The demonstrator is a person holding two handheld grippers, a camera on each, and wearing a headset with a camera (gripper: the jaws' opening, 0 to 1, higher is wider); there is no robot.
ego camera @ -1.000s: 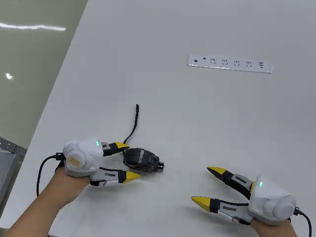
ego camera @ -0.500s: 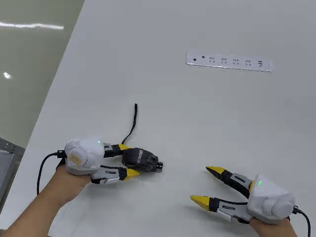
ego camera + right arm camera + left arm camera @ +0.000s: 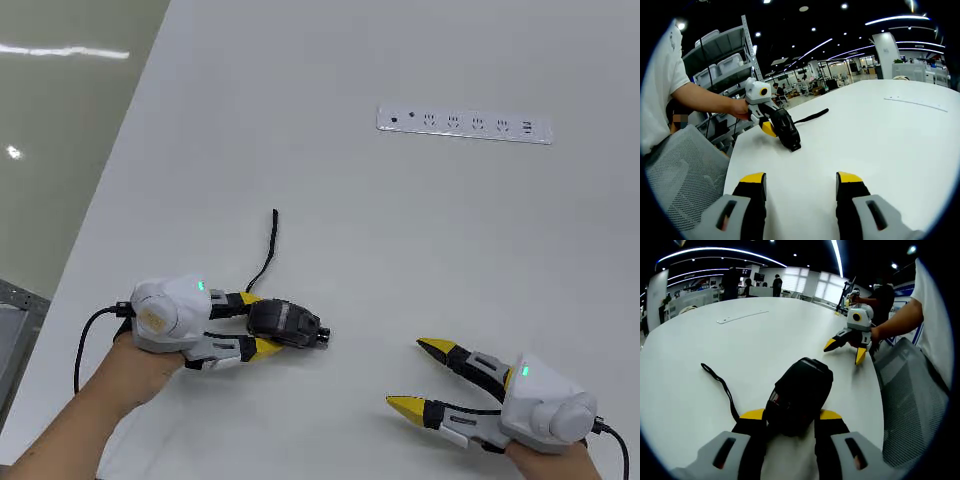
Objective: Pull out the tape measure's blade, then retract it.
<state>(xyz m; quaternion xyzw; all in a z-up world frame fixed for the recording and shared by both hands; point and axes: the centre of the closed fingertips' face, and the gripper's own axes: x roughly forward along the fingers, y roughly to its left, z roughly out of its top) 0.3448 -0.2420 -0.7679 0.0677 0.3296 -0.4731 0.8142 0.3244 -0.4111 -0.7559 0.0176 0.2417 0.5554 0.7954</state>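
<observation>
Left gripper [image 3: 259,322] clenched on tape measure [image 3: 288,323], lower left; right gripper [image 3: 417,376] released, lower right. Blade not yet out; pull, retract remain.

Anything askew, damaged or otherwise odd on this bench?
Nothing stands out. The tape measure lies on the table, gripped by the left tongs, its strap trailing flat; the right tongs are open, apart.

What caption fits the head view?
Left tool grips the black tape measure on a white table; right tool open nearby.
</observation>
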